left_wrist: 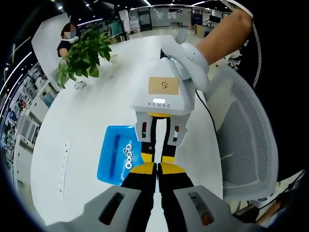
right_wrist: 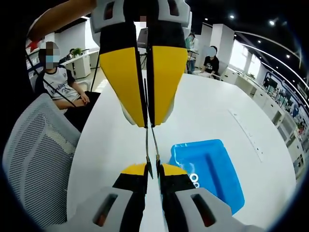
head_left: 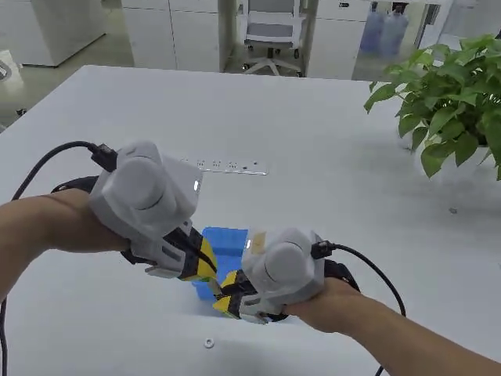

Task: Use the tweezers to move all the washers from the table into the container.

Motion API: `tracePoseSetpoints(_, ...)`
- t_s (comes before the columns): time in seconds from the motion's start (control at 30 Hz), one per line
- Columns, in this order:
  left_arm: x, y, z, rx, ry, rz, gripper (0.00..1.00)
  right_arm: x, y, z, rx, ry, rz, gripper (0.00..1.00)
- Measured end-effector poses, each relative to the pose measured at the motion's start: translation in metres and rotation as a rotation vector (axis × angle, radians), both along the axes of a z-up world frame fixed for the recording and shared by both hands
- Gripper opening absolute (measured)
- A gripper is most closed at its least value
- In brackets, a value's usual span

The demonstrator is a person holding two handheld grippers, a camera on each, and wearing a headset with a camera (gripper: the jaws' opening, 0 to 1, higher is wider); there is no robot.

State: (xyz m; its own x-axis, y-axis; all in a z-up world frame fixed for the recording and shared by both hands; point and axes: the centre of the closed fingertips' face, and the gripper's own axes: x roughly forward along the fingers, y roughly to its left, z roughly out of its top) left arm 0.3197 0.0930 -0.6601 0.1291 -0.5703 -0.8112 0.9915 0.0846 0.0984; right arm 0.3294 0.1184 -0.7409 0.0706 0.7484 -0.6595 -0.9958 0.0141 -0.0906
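Grips the tweezers with left tool and right tool, both clamped shut, by the container (washers inside).

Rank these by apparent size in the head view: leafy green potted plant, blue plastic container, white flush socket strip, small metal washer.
1. Leafy green potted plant.
2 and 3. Blue plastic container and white flush socket strip: unsure, container partly hidden, strip long but thin.
4. Small metal washer.
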Motion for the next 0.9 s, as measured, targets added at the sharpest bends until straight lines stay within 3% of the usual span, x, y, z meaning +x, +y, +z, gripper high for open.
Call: tracePoseSetpoints(0.9,-0.018,0.006,-0.033,0.033,0.062,-0.01,0.05,-0.022,0.008,-0.032,0.005,0.06,0.003,0.12)
